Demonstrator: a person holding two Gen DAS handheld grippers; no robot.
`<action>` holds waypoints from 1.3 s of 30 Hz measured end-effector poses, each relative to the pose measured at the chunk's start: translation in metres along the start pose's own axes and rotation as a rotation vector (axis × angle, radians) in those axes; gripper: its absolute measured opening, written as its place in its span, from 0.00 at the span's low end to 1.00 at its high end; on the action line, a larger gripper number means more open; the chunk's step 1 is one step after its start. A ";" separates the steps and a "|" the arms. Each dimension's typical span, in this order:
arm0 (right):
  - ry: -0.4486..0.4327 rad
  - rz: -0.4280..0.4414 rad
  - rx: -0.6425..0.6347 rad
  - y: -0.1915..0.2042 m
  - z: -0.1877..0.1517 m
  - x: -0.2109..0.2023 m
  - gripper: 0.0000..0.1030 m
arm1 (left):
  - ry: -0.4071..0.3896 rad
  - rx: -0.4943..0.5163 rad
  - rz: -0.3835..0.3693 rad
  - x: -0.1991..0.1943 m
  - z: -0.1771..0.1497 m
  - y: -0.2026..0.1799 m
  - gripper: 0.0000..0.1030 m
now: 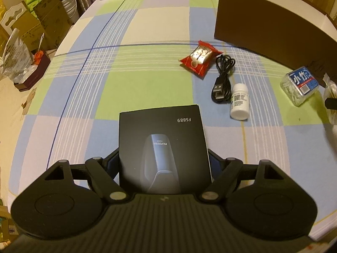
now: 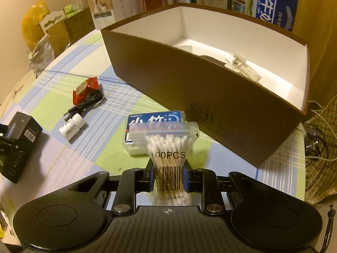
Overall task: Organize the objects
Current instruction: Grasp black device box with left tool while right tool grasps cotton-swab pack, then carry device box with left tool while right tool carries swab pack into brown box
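My left gripper [image 1: 165, 164] is shut on a black FS889 box [image 1: 162, 139], held over the checked cloth; the box also shows in the right wrist view [image 2: 19, 145]. My right gripper [image 2: 168, 177] is shut on a clear bag of cotton swabs [image 2: 168, 149], held in front of the brown storage box [image 2: 189, 88]. On the cloth lie a red snack packet [image 1: 200, 58], a black USB cable [image 1: 223, 78], a white bottle [image 1: 240, 101] and a clear toothpick box with a blue label [image 1: 299, 84].
The brown box [image 1: 263, 27] has a white inside and holds a white clip [image 2: 238, 62] and a dark item. Cartons and bags [image 1: 31, 31] stand past the left table edge. Cables and a woven basket [image 2: 322, 158] lie at the right.
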State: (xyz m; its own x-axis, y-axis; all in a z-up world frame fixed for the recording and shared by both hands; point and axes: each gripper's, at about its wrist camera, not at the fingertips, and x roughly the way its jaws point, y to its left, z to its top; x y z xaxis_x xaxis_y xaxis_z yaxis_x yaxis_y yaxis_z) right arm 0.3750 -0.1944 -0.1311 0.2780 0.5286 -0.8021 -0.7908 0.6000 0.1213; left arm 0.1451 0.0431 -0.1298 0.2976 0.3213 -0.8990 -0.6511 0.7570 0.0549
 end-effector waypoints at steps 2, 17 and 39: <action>-0.006 0.000 0.009 0.001 0.000 -0.004 0.21 | -0.010 0.005 -0.006 -0.003 0.003 -0.001 0.75; -0.078 0.030 0.038 0.017 0.014 -0.038 0.21 | -0.105 0.033 -0.073 -0.035 0.027 -0.007 0.75; -0.252 0.027 0.139 -0.003 0.059 -0.093 0.21 | -0.359 0.231 -0.262 -0.092 0.139 -0.088 0.75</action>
State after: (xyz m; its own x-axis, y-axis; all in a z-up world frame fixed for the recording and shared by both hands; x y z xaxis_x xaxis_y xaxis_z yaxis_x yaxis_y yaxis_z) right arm 0.3836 -0.2096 -0.0221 0.3979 0.6677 -0.6292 -0.7222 0.6509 0.2341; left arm 0.2719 0.0263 0.0091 0.6783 0.2480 -0.6916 -0.3626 0.9317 -0.0215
